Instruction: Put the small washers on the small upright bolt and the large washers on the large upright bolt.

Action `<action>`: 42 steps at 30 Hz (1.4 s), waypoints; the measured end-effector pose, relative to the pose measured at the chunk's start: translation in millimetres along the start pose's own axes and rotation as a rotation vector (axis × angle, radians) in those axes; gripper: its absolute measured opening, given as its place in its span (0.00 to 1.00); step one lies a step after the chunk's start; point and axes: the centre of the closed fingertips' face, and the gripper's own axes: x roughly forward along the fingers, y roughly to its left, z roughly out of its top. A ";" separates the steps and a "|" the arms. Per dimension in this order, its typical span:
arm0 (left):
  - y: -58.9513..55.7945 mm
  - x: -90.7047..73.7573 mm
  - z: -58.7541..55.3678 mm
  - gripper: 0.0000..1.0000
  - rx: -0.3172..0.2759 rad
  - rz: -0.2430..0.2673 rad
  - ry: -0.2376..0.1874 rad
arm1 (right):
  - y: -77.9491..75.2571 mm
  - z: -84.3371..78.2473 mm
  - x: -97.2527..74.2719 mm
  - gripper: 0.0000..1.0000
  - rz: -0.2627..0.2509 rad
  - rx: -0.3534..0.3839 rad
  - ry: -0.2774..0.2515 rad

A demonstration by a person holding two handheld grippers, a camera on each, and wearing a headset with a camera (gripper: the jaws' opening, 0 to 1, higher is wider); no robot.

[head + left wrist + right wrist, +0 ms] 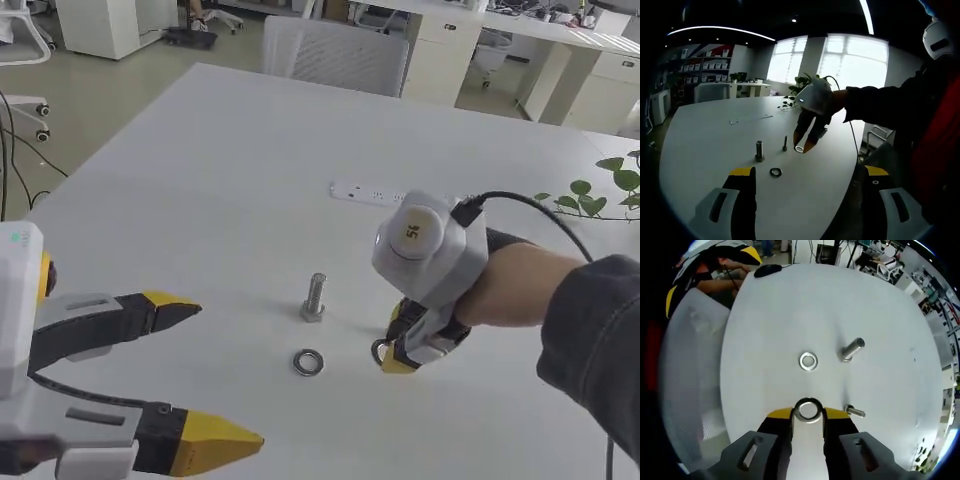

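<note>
Right gripper [398,358]: closed on held washer [808,410], poised beside small bolt [855,411], seemingly for threading.
Left gripper [231,372]: spread wide, empty, parked aside.
Loose washer [308,361]: flat before large bolt [313,298].

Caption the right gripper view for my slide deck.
Right gripper holds a washer; a second washer, large bolt and small bolt wait on the table.

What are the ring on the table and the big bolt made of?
The ring and big bolt look like metal: silvery grey and shiny. The table is smooth, matte white, maybe laminate or paint; hard to tell.
</note>
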 end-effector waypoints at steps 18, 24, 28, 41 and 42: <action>1.2 -1.5 0.0 0.87 -0.003 0.002 -0.008 | -36.6 33.4 -45.2 0.23 -0.082 -0.081 0.004; 2.5 -1.7 -0.2 0.87 -0.006 0.004 -0.009 | -47.0 46.5 -53.4 0.23 -0.096 -0.112 0.000; 3.0 -1.9 -0.1 0.87 -0.007 0.005 -0.009 | -50.3 53.7 -55.6 0.23 -0.093 -0.133 0.003; 6.2 -0.4 -3.1 0.87 -0.017 0.013 0.001 | -70.4 83.0 -42.4 0.23 -0.066 -0.187 0.010; 6.5 -0.4 -3.4 0.87 -0.019 0.014 0.002 | -71.0 83.3 -40.4 0.23 -0.067 -0.193 0.016</action>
